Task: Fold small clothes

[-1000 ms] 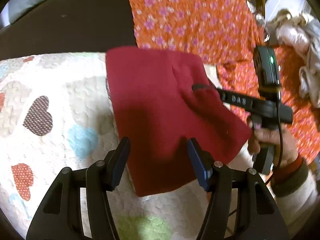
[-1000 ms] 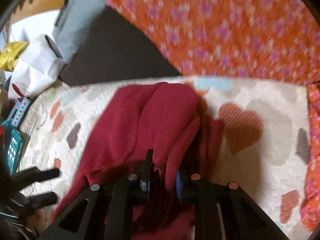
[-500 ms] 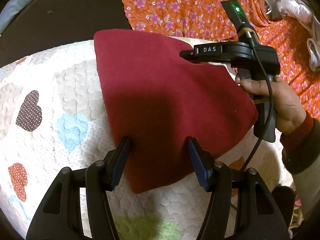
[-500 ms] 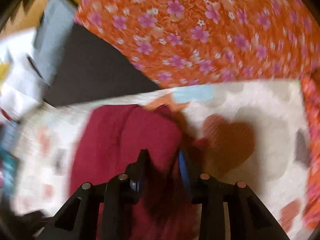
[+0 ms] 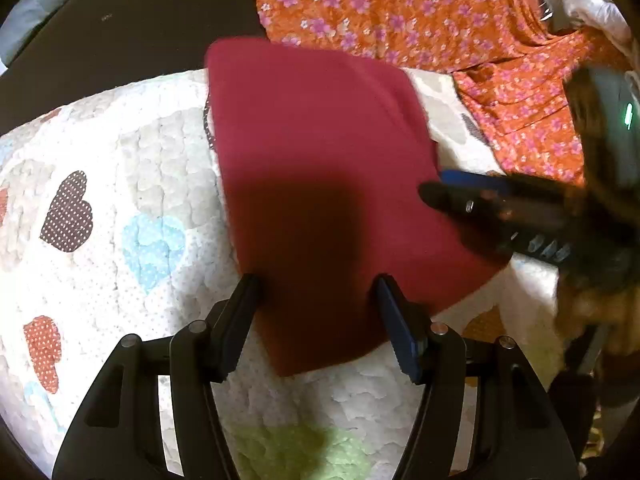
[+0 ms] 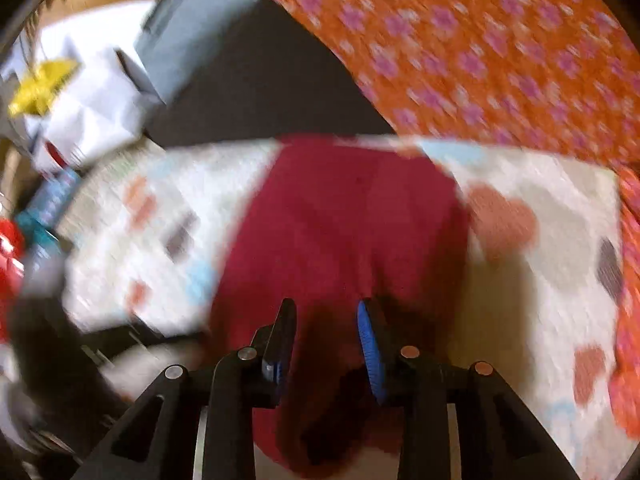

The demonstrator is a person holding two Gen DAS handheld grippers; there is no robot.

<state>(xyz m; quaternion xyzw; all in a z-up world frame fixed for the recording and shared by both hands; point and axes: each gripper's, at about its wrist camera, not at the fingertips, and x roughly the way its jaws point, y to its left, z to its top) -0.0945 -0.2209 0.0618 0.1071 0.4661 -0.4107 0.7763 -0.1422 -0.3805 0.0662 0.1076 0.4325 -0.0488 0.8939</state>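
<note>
A white quilt with coloured hearts covers most of the scene, with an orange flowered cloth beyond its far edge and to the right. A folded dark red garment lies flat on the quilt, near its far edge. The left gripper hovers at the garment's near edge with jaws wide apart, the red cloth below the gap and not pinched. The right gripper sits over the garment's right side, blurred, its jaws narrowly parted with nothing clamped between them.
</note>
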